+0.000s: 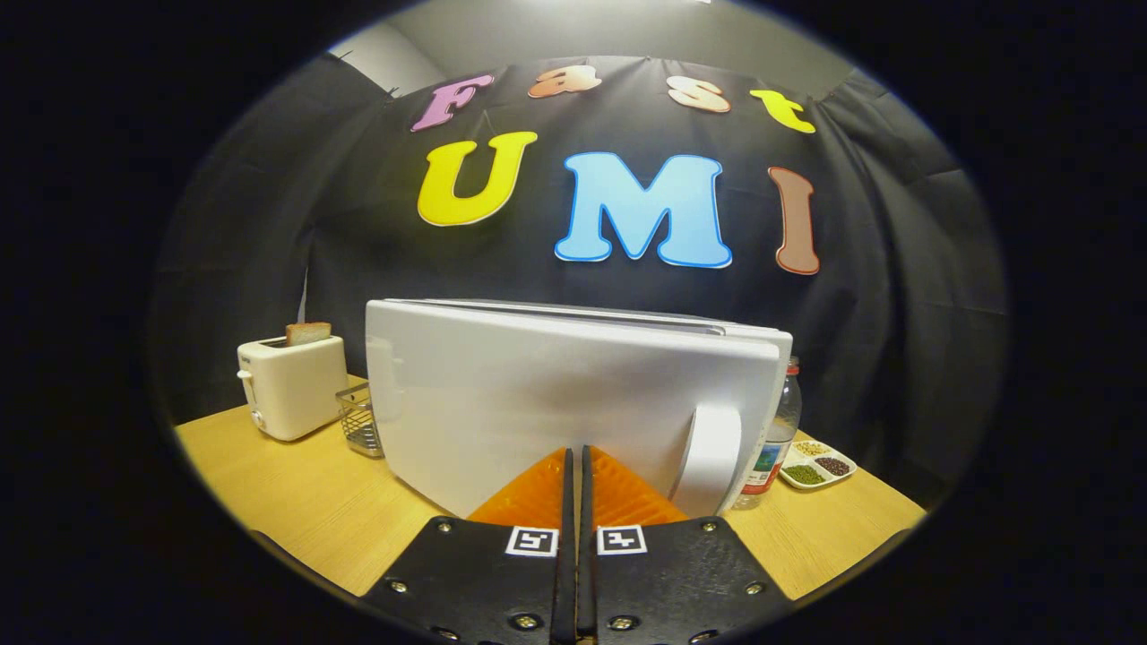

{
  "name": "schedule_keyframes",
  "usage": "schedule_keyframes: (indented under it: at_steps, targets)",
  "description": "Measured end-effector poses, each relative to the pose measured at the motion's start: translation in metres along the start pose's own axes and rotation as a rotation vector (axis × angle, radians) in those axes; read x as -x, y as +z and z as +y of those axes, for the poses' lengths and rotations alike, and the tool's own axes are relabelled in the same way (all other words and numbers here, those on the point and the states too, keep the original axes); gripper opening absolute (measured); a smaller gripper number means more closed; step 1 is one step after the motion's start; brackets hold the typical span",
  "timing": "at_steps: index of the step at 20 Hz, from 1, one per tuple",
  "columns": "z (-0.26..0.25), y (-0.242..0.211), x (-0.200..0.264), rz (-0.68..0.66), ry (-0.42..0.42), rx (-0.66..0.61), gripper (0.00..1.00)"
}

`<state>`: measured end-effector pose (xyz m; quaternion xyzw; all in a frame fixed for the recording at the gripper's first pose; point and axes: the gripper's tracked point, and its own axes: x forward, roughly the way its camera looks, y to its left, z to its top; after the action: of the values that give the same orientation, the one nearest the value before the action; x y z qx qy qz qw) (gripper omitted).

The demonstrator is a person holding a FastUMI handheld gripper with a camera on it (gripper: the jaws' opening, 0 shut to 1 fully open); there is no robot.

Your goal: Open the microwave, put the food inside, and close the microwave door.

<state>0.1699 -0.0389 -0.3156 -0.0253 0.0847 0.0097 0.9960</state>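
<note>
Standing by the booth, I saw a big white microwave (pixel 573 403) on the wooden table (pixel 296 502). Its door (pixel 538 412) faced the claw and looked closed, though I could not be fully sure. A curved white handle (pixel 712 461) ran down the door near its right side.

The gripper (pixel 574 466) pointed right at the door, and its tips were up close to it, just left of the handle. I could not tell if they touched the door. The two fingers (pixel 538 493) were pressed almost together with just a thin gap, and they held nothing.

Left of the microwave sat a white toaster (pixel 291 385) with a slice of bread (pixel 307 333) sticking up, and a small wire basket (pixel 361 421) beside it. On the right stood a bottle (pixel 778 439), and next to it a little dish (pixel 817 466) with beans in three parts.
</note>
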Motion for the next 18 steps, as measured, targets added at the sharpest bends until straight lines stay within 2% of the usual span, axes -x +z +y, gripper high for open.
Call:
schedule_keyframes:
  at_steps: [8, 12, 18]
  targets:
    - [-0.029, -0.009, -0.050, 0.051, -0.125, -0.049, 0.02]
    - [-0.037, -0.009, -0.067, 0.073, -0.156, -0.089, 0.02]
    - [-0.041, -0.008, -0.079, 0.093, -0.193, -0.063, 0.03]
